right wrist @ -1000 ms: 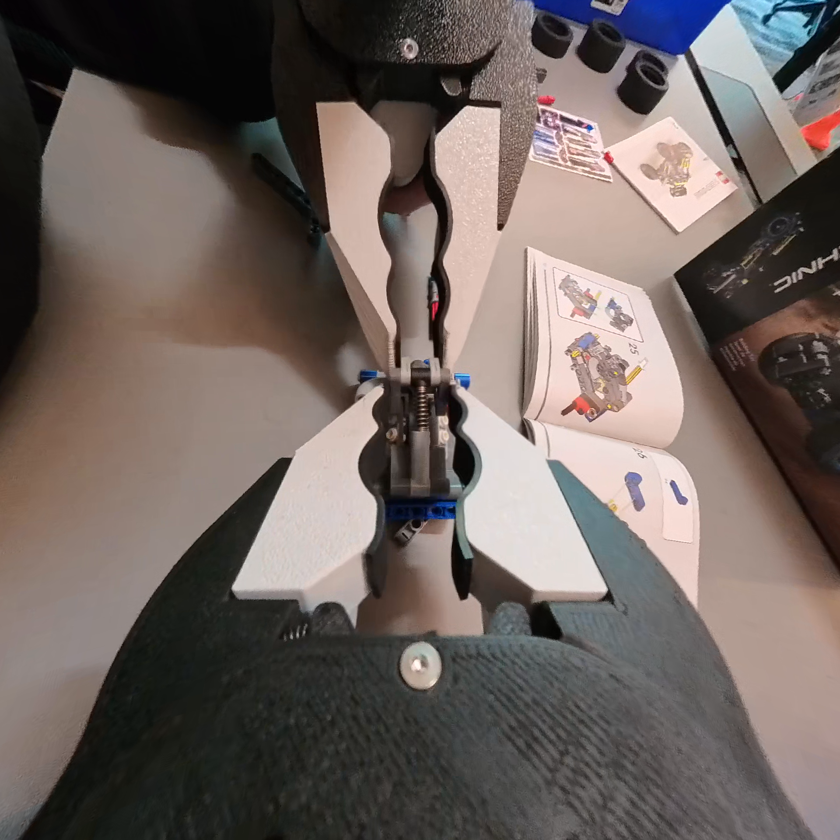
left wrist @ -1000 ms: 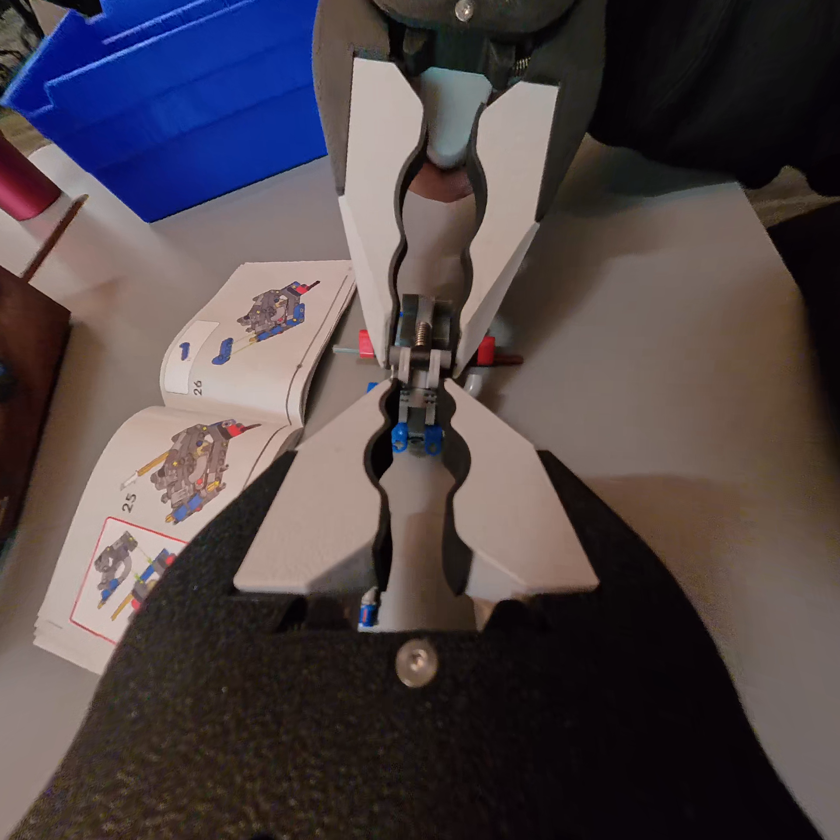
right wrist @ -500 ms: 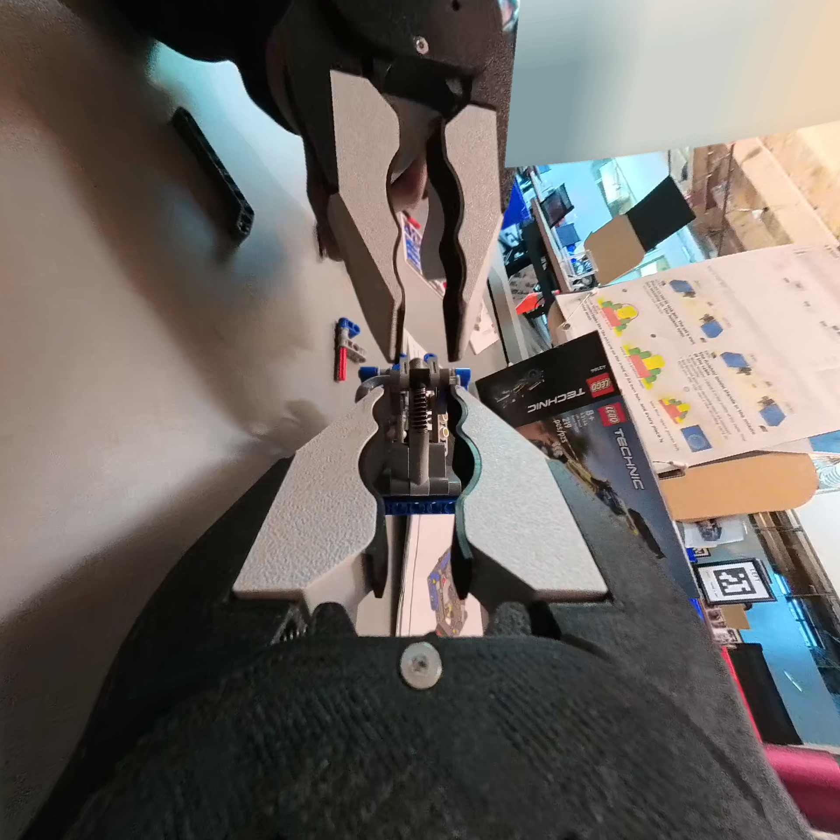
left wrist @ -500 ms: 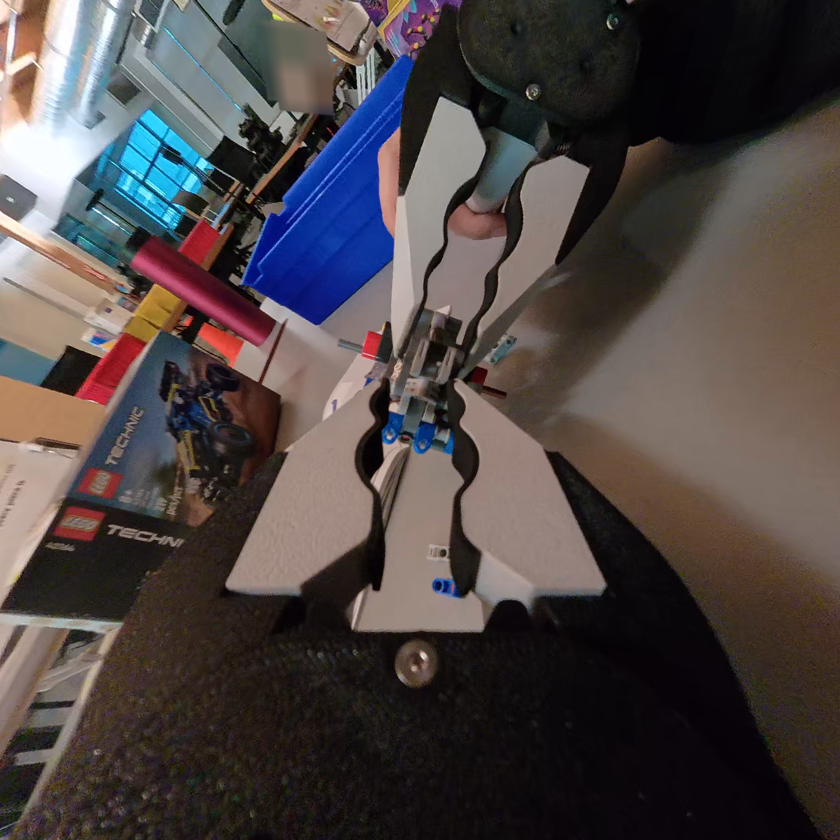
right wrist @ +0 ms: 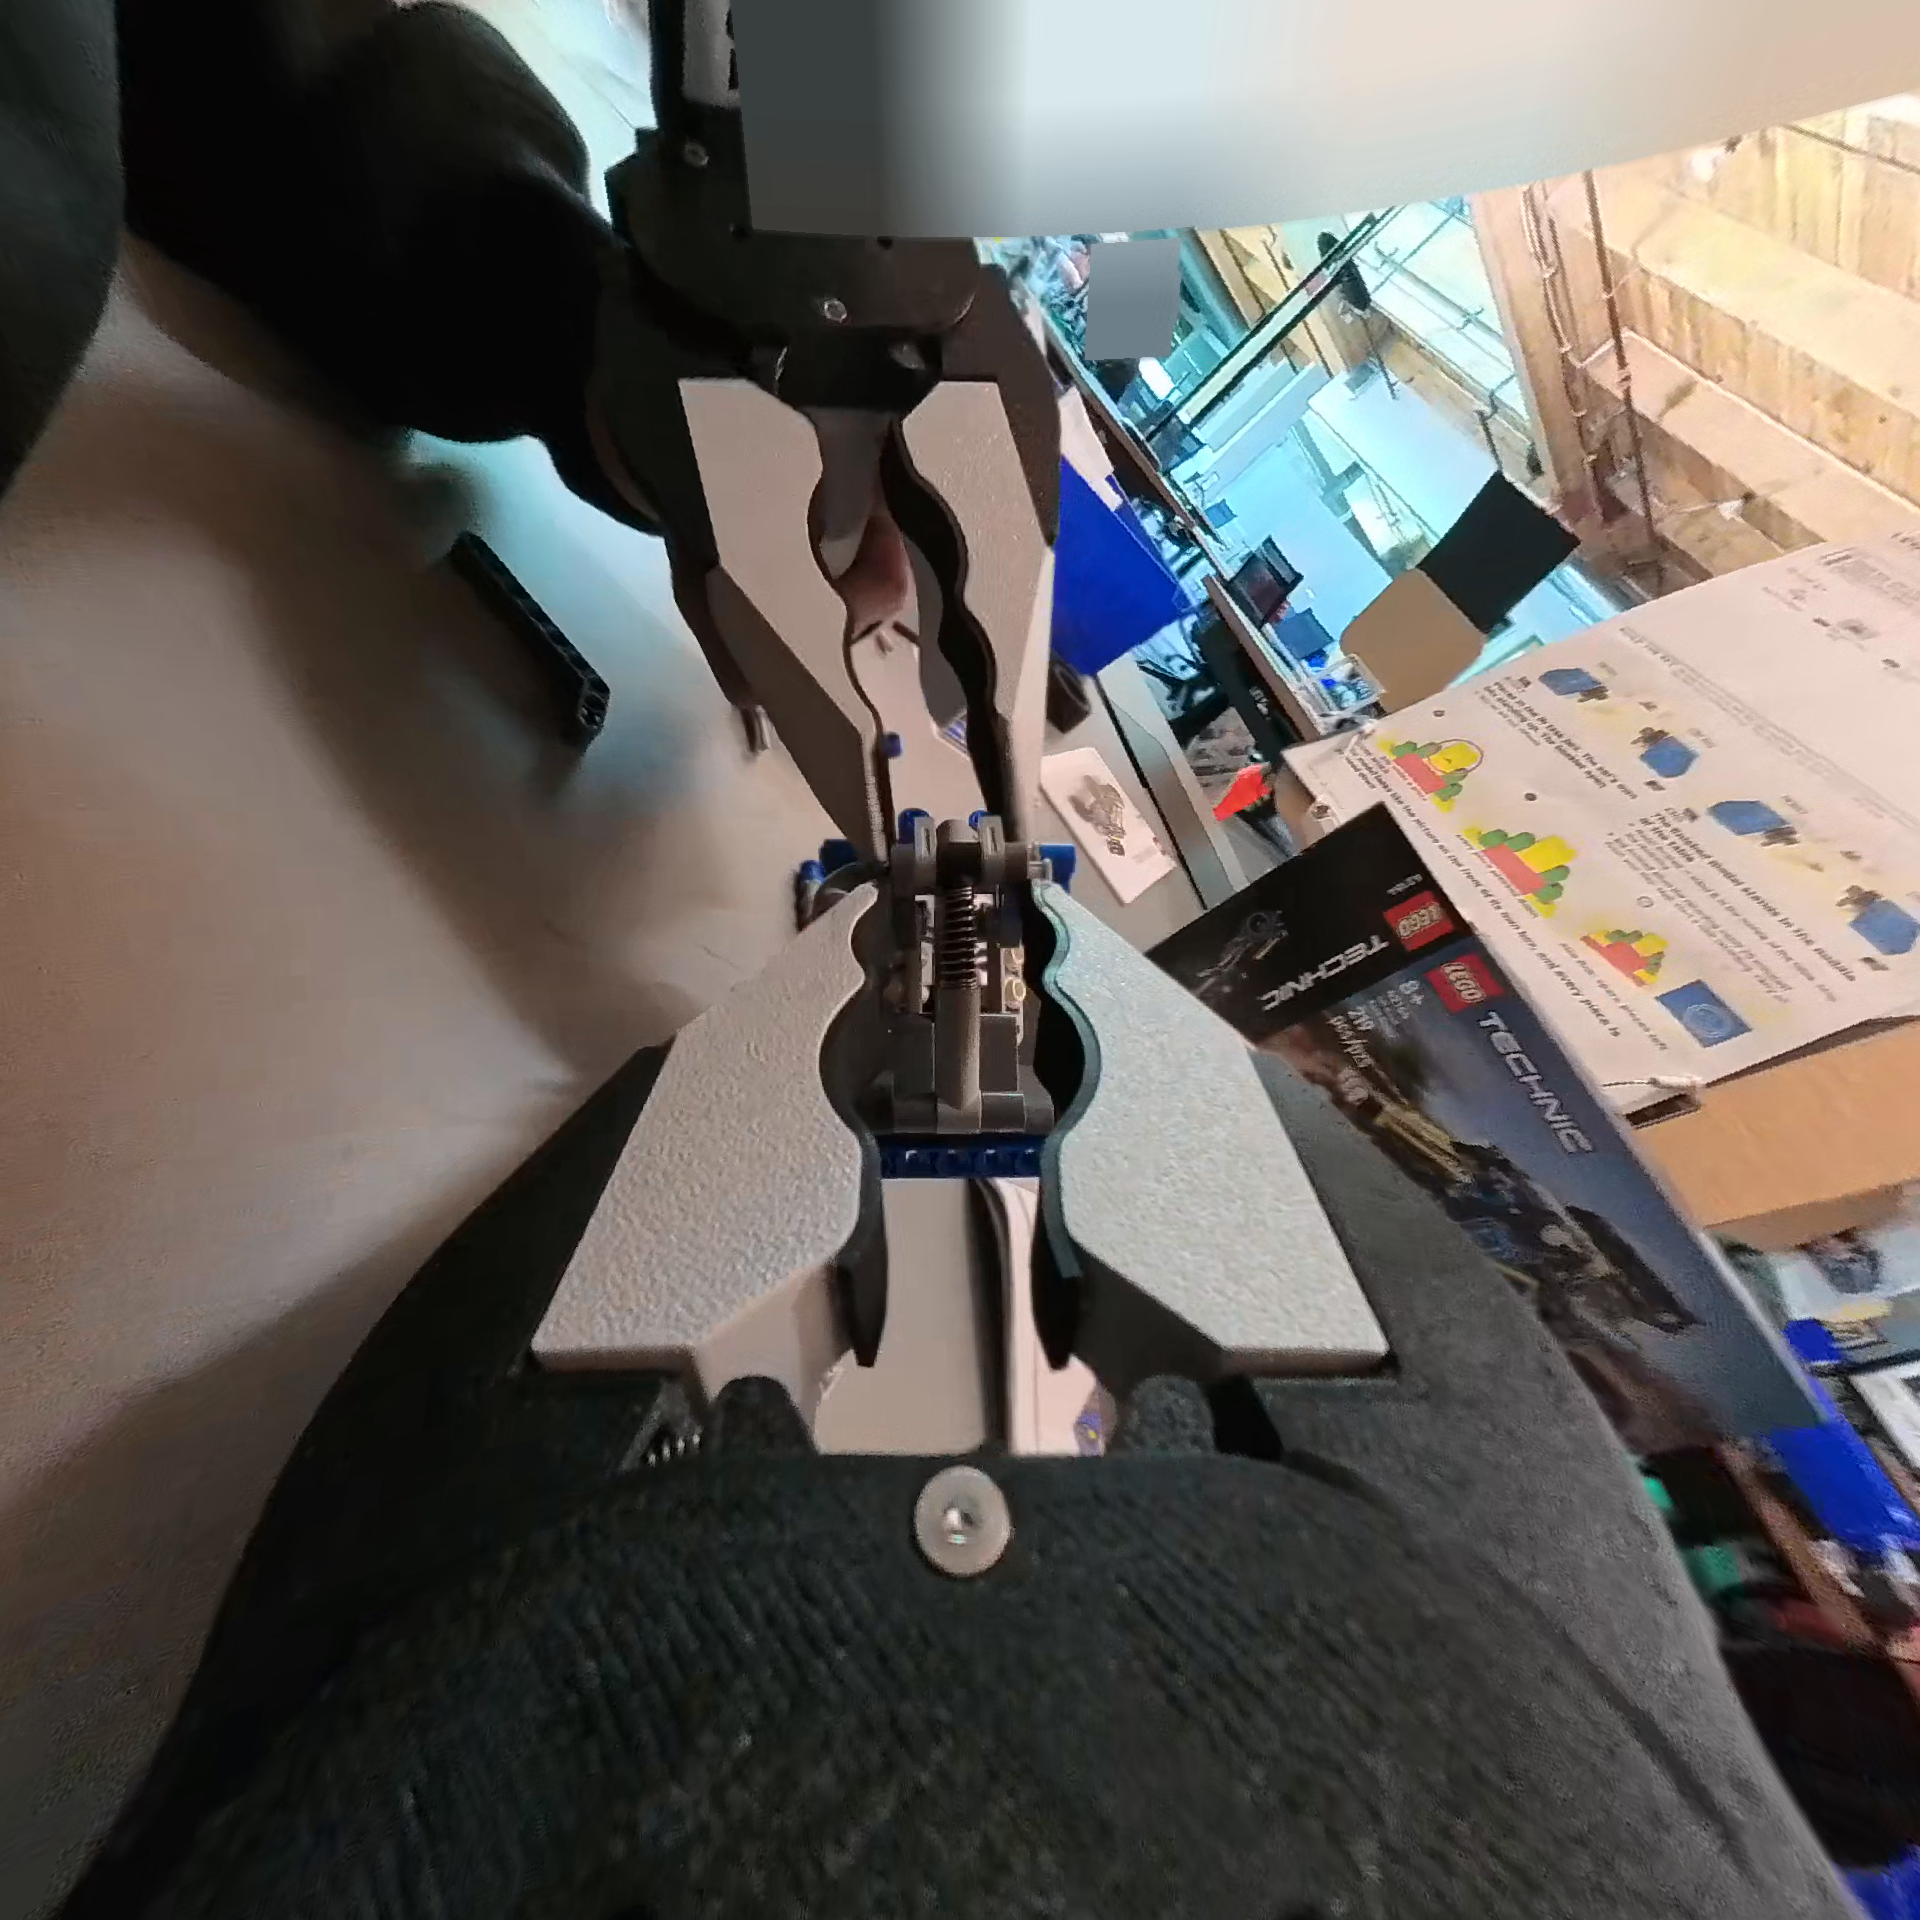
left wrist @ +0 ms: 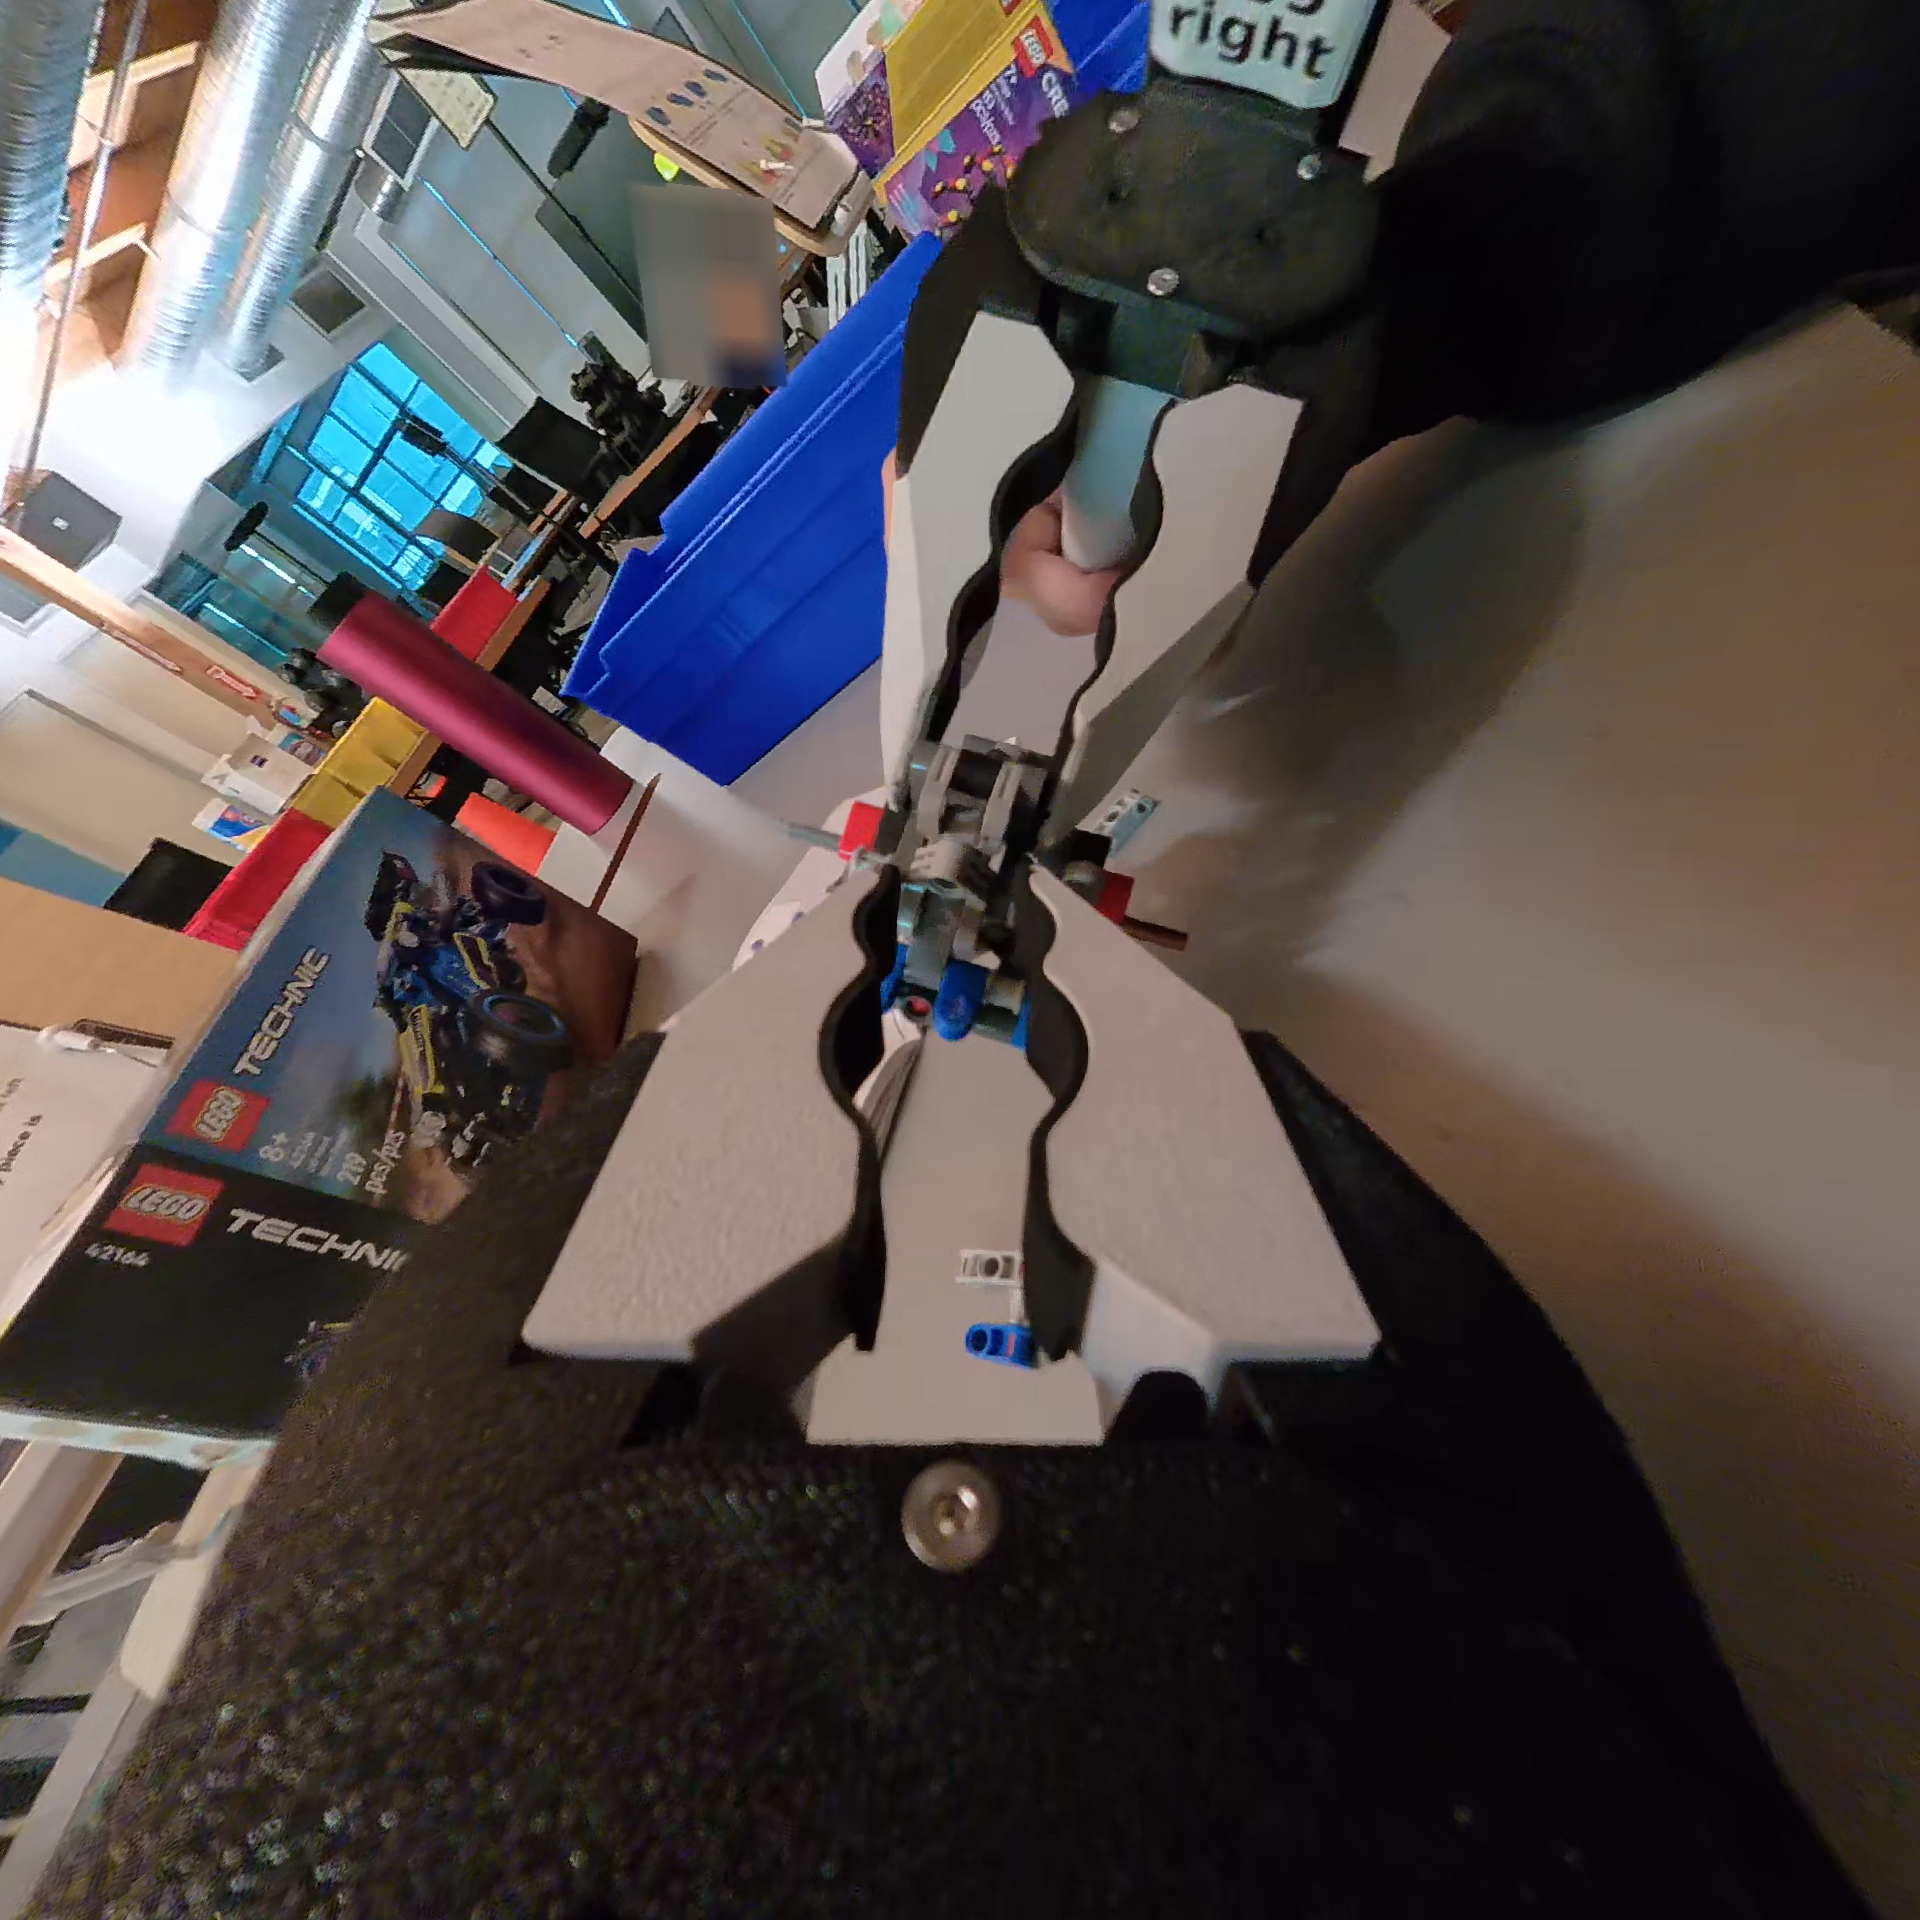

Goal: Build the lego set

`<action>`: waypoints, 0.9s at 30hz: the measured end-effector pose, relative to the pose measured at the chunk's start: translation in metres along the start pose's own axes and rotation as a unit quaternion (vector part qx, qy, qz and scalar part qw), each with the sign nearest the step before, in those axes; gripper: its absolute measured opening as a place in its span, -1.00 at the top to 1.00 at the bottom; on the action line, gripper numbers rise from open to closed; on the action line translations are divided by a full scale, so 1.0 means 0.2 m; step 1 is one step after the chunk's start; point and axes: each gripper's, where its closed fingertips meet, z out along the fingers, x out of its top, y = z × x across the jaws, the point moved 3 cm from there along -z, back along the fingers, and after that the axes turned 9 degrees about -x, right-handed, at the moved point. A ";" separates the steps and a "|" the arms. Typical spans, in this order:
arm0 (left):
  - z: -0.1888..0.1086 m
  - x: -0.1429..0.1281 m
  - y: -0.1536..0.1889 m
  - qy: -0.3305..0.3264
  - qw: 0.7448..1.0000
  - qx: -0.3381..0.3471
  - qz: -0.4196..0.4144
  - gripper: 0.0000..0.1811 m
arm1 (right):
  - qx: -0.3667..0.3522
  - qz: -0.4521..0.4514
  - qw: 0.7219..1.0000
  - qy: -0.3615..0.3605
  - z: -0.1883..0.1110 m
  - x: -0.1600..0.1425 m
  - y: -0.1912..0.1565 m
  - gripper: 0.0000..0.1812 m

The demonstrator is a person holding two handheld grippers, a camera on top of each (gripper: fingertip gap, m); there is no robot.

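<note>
Lego assembly (right wrist: 961,997) grey-blue with spring, held above table (left wrist: 1558,831); right gripper (right wrist: 954,904) fingers pinching one end; left gripper (left wrist: 951,894) fingers pinching opposite end; set box (left wrist: 343,1049) beside.

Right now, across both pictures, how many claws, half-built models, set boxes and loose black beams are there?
Claws: 2, the left claw and the right claw
Half-built model: 1, gripped by both claws
Set box: 1
Loose black beam: 1
Total: 5

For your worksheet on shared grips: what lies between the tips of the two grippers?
The grey and blue lego assembly, clamped from opposite ends by right gripper and left gripper; both wrist views show it.
</note>
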 end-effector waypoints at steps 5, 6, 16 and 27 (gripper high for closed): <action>0.01 0.00 0.02 0.009 1.000 -0.020 -0.016 0.81 | 0.023 0.052 0.998 0.009 -0.01 -0.01 -0.01 0.76; 0.01 0.00 0.03 0.012 0.999 -0.026 -0.018 0.81 | 0.028 0.061 0.998 0.010 -0.01 -0.02 -0.02 0.76; 0.04 -0.02 0.06 0.009 0.997 -0.056 -0.047 0.86 | 0.074 0.105 0.992 0.008 -0.01 -0.04 -0.06 0.76; 0.04 -0.01 0.06 -0.004 0.998 -0.054 -0.042 0.87 | 0.075 0.110 0.991 0.013 -0.02 -0.04 -0.06 0.75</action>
